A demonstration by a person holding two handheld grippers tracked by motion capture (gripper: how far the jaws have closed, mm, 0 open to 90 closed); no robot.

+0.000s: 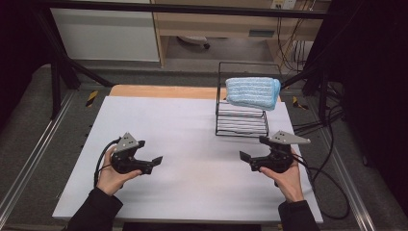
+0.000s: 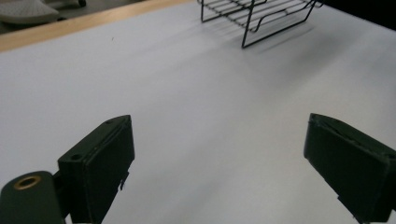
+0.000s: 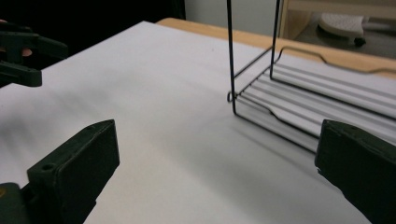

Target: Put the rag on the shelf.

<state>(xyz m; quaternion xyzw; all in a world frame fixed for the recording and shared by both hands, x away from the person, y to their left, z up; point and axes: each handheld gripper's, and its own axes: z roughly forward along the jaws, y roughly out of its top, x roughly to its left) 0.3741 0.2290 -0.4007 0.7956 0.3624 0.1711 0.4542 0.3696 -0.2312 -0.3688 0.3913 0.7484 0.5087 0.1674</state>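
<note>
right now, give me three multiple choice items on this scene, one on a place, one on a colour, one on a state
1. Where is the cloth?
A. on top of the wire rack
B. flat on the table
C. in the left gripper

2. What colour is the cloth?
A. red
B. light blue
C. black

3. How do the right gripper jaws stand?
A. shut on the cloth
B. shut on the rack
C. open, holding nothing

Answers: 1 A, it lies over the rack's top. 2 B, it looks pale blue in the high view. 3 C, a wide gap shows bare table between the jaws.
</note>
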